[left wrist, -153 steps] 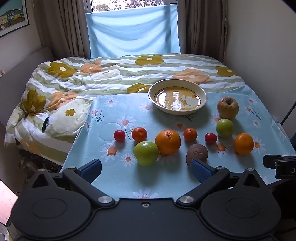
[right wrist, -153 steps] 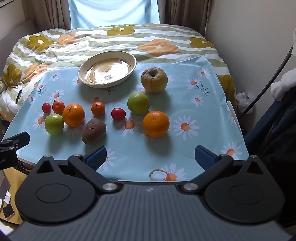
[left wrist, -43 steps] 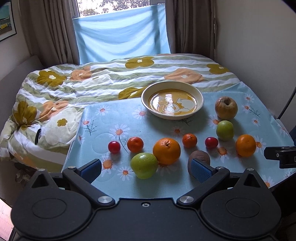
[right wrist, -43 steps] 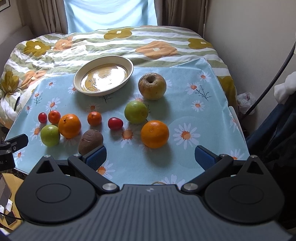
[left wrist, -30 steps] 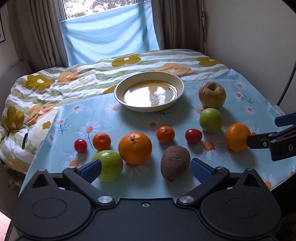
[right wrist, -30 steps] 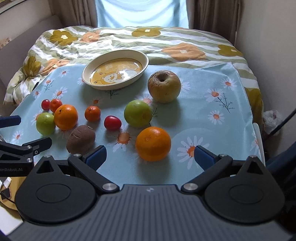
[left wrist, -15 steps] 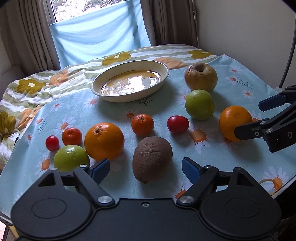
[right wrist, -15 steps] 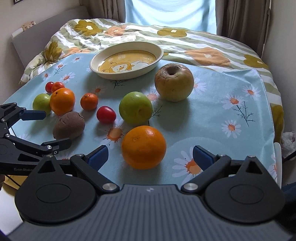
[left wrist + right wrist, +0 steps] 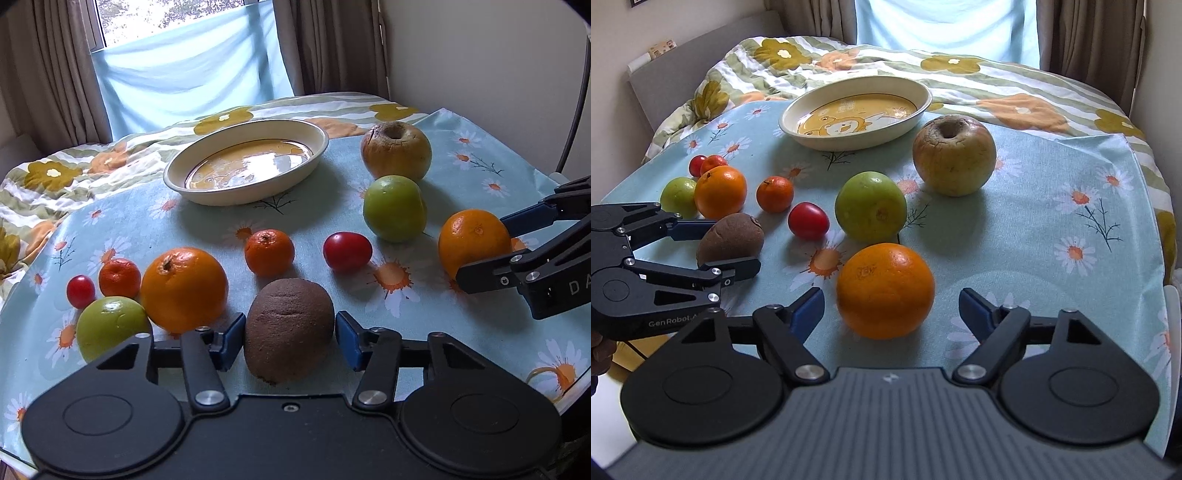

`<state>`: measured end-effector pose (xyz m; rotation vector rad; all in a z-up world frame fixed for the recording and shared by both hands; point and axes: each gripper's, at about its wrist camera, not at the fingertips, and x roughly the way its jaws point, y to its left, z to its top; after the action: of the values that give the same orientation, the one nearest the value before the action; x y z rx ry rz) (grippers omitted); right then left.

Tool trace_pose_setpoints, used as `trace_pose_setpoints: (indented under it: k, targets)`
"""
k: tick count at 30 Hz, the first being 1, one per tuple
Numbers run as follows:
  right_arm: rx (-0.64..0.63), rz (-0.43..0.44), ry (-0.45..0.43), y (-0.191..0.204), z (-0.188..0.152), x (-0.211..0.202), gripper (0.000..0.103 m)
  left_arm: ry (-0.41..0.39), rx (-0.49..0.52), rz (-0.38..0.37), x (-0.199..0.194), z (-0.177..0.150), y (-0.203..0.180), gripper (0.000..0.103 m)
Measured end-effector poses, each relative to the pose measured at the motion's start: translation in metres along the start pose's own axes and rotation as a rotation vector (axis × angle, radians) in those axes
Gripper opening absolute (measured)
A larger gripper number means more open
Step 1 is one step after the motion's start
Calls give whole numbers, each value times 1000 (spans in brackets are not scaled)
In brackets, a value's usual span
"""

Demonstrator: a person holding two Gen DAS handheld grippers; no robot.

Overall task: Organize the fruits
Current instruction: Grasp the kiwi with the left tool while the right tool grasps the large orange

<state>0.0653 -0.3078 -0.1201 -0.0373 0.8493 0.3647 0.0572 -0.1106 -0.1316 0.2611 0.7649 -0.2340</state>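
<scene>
Kiwi now between closing left gripper, orange between closing right gripper

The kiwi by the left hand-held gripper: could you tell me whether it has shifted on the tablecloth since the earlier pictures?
No. The kiwi lies in the same spot, just in front of the small mandarin and beside the large orange.

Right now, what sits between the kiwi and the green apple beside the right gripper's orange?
A red cherry tomato sits between the kiwi and the green apple on the tablecloth, clearest in the right wrist view; nothing else.
</scene>
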Motion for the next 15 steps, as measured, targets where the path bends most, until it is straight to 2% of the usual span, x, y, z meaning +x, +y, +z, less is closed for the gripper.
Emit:
trace_pose_setpoints:
  k: [5, 10, 15]
  targets:
    - [14, 7, 0, -3, 0, 5, 87, -10, -29, -13, -2, -2, 5, 53]
    - [13, 14, -7, 0, 0, 7, 85, -13, -36, -10, -3, -2, 4, 52]
    - [-5, 16, -12, 3, 2, 8, 75, -18, -34, -9, -4, -3, 5, 51]
